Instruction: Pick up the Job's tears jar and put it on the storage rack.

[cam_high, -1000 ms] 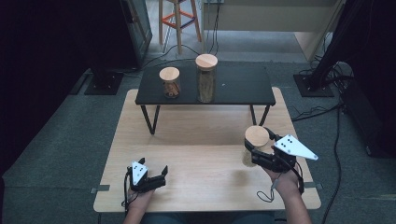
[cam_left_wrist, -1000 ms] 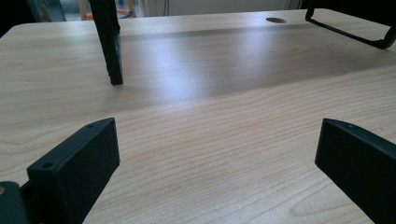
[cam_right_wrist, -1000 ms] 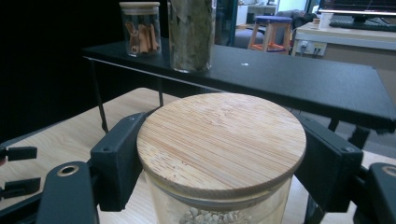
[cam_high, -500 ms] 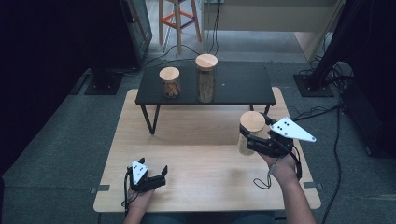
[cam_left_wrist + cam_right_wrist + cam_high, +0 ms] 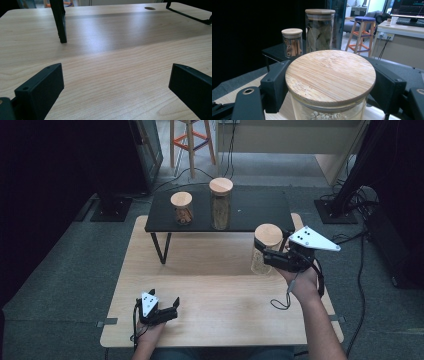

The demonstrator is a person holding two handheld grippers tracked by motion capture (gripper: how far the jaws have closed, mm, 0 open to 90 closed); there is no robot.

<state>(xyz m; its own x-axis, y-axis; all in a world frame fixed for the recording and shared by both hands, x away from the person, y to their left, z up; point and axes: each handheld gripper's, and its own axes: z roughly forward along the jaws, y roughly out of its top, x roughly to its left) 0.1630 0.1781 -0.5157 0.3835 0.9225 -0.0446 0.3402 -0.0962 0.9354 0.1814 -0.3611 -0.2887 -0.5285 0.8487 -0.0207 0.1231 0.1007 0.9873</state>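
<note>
The right gripper (image 5: pixel 264 256) clamps a glass jar (image 5: pixel 265 251) just under its bamboo lid (image 5: pixel 330 74), holding it above the wooden table (image 5: pixel 215 275); the jar's lower part is cut off in the right gripper view, pale beans barely showing. Beyond it, two jars (image 5: pixel 320 30) stand on a black shelf (image 5: pixel 250 212). The left gripper (image 5: pixel 161 306) rests open and empty on the table. Dark floor and a stool (image 5: pixel 361 32) lie behind
</note>
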